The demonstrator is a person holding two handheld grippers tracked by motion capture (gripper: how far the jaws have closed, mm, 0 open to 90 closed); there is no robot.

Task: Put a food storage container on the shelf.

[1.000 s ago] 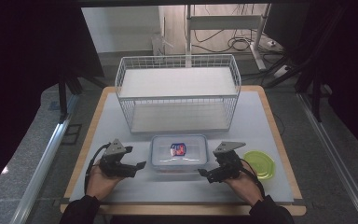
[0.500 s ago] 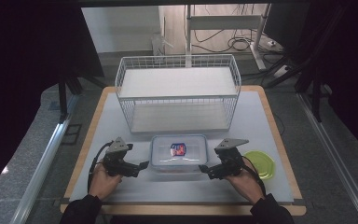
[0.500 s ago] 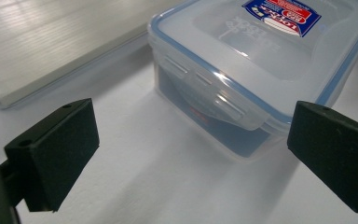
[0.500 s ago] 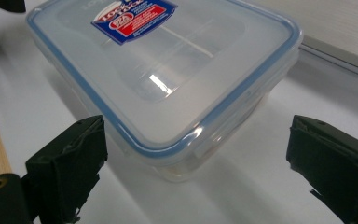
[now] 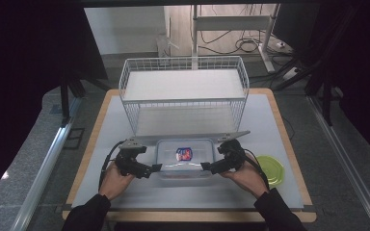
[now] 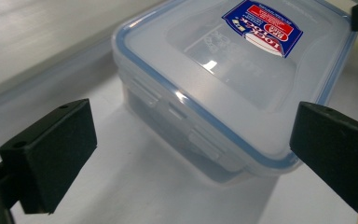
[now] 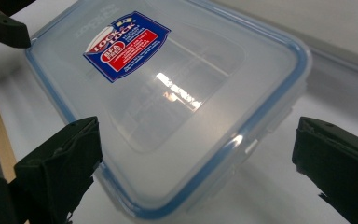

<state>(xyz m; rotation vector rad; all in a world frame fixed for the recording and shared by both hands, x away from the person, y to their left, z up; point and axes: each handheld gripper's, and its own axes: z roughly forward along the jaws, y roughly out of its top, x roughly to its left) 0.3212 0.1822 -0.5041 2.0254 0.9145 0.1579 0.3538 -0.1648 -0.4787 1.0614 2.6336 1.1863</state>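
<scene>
A clear lidded food container (image 5: 185, 159) with a blue seal and a red-and-blue label sits on the white mat near the front. My left gripper (image 5: 156, 167) is at its left end. In the left gripper view the jaws have just been opening and stand wide, so the left gripper (image 6: 193, 149) is open, and the container (image 6: 233, 70) has its near edge between them, untouched. My right gripper (image 5: 206, 167) is at the container's right end. It is open too: the right gripper (image 7: 196, 163) straddles a corner of the container (image 7: 168, 84) without pressing it.
A white wire basket (image 5: 183, 91) with a shelf stands just behind the container. A round green lid (image 5: 269, 169) lies on the mat to the right of my right hand. The wooden table edge (image 5: 289, 144) runs along the mat's right side.
Both hands have edged inward, bringing the grippers up against the container's two ends. The container itself has stayed put.
</scene>
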